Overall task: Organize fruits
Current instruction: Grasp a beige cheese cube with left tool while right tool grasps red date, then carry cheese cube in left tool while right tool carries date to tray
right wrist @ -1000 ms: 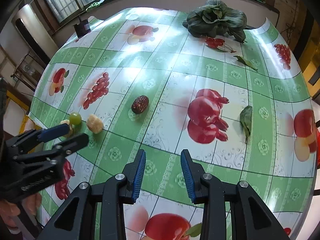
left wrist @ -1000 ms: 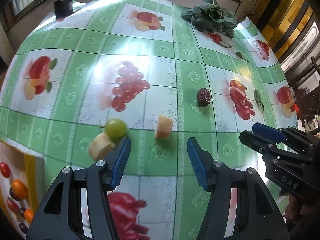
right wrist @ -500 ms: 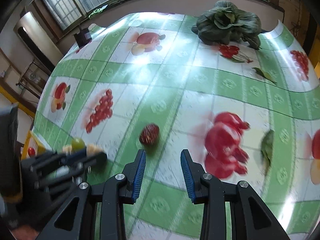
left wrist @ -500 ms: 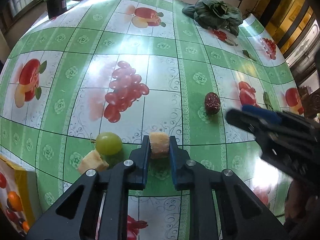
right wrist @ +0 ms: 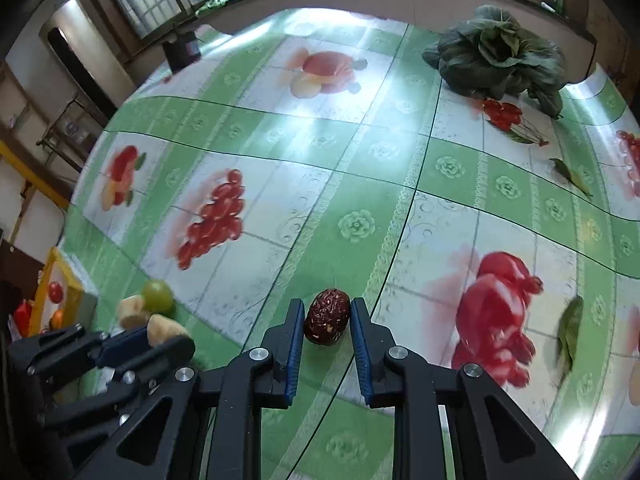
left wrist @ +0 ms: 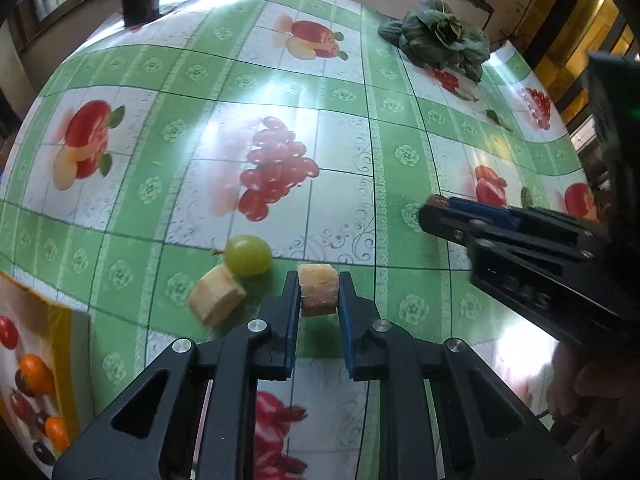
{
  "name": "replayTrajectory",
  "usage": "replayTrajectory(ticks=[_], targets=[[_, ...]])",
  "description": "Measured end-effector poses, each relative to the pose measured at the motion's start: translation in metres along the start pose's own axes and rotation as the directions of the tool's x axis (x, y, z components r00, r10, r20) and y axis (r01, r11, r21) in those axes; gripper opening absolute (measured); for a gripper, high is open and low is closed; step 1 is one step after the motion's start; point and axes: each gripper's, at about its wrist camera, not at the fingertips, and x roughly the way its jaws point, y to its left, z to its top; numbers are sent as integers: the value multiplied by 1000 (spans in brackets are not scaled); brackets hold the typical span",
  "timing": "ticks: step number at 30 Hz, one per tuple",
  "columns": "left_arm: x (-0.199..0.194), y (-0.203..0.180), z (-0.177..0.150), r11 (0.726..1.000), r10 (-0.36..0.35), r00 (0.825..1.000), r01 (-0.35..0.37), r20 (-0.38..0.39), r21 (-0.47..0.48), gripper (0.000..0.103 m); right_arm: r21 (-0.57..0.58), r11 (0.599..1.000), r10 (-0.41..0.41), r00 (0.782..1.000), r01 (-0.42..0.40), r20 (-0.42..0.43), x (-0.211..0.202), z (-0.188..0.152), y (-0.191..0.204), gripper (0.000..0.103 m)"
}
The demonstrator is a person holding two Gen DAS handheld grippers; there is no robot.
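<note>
My left gripper (left wrist: pixel 319 290) is shut on a pale banana piece (left wrist: pixel 318 289), just above the green fruit-print tablecloth; this also shows in the right wrist view (right wrist: pixel 166 330). A second banana piece (left wrist: pixel 216 300) and a green grape (left wrist: pixel 247 255) lie just to its left. My right gripper (right wrist: pixel 325 322) straddles a dark red date (right wrist: pixel 326 316) on the cloth, with its jaws close on both sides and small gaps showing. In the left wrist view the right gripper (left wrist: pixel 452 216) hides most of the date.
A leafy green vegetable (right wrist: pixel 500 60) lies at the table's far right. Loose leaves (right wrist: pixel 570 330) lie on the right. A dark cup (left wrist: pixel 140 2) stands at the far left edge. A yellow-rimmed fruit-print box (left wrist: pixel 28 380) sits at the near left.
My left gripper has closed on the banana piece and holds it. My right gripper has moved left and forward until its jaws straddle the date.
</note>
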Motion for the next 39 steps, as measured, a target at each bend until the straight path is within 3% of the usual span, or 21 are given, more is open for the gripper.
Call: replayTrajectory(ticks=[5,18,39], targets=[[-24,15,-11,1000,-1,1000,1,15,-25,17,-31,999,22,1000,-22,15,-29,-14,14,22],[-75,52,-49,994,78,995,-73,55,-83,17,-101,995,15,999,-11,37,-68,-52,69,22],[-130,166,-100,954,212,974,-190,76,-231,17,-317,939,133,991,-134,-23,-48,-62,223,22]])
